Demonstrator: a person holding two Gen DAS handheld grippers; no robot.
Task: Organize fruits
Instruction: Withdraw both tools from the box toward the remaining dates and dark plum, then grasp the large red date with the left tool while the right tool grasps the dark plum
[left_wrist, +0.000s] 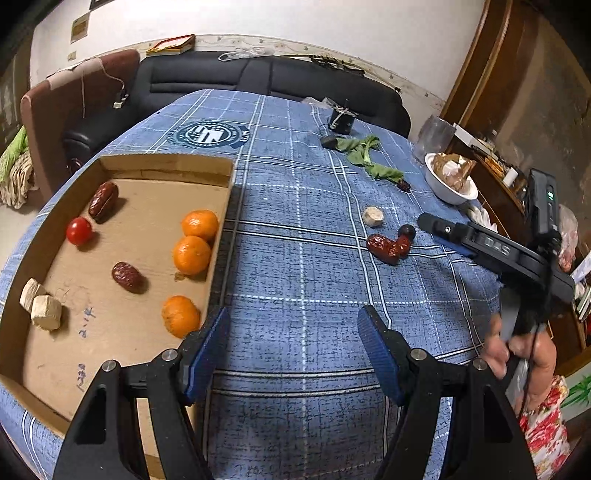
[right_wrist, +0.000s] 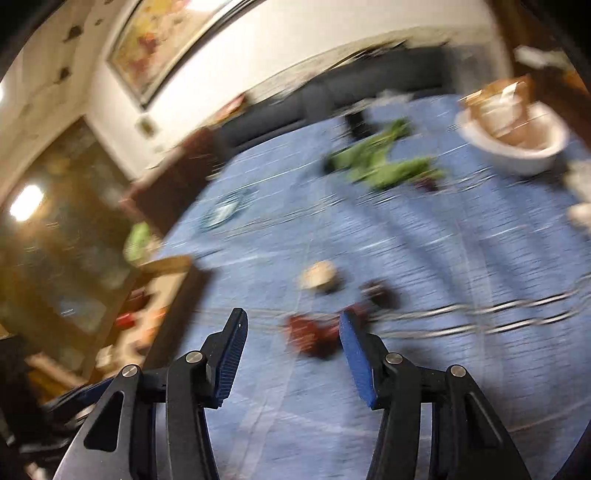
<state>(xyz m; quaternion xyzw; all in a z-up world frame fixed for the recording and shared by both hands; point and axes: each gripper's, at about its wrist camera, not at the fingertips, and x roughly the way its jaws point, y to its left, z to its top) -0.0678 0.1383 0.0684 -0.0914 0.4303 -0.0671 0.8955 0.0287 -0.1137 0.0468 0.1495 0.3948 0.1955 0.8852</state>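
A shallow cardboard tray (left_wrist: 110, 350) on the blue checked cloth holds three oranges (left_wrist: 192, 254), two red dates (left_wrist: 127, 277), a cherry tomato (left_wrist: 79, 231) and two beige chunks (left_wrist: 46, 312). On the cloth lie two red dates (left_wrist: 384, 248), a dark round fruit (left_wrist: 407, 231) and a beige chunk (left_wrist: 373, 216). My left gripper (left_wrist: 293, 325) is open and empty beside the tray's right wall. My right gripper (right_wrist: 293, 326) is open, just before the dates (right_wrist: 310, 336); that view is blurred. It also shows in the left wrist view (left_wrist: 436, 230).
Green leaves (left_wrist: 365, 155), a lone date (left_wrist: 404, 185), a white bowl (left_wrist: 445, 184) and a small black object (left_wrist: 341, 120) sit toward the table's far right. A dark sofa (left_wrist: 258, 74) stands behind the table, wooden furniture to the right.
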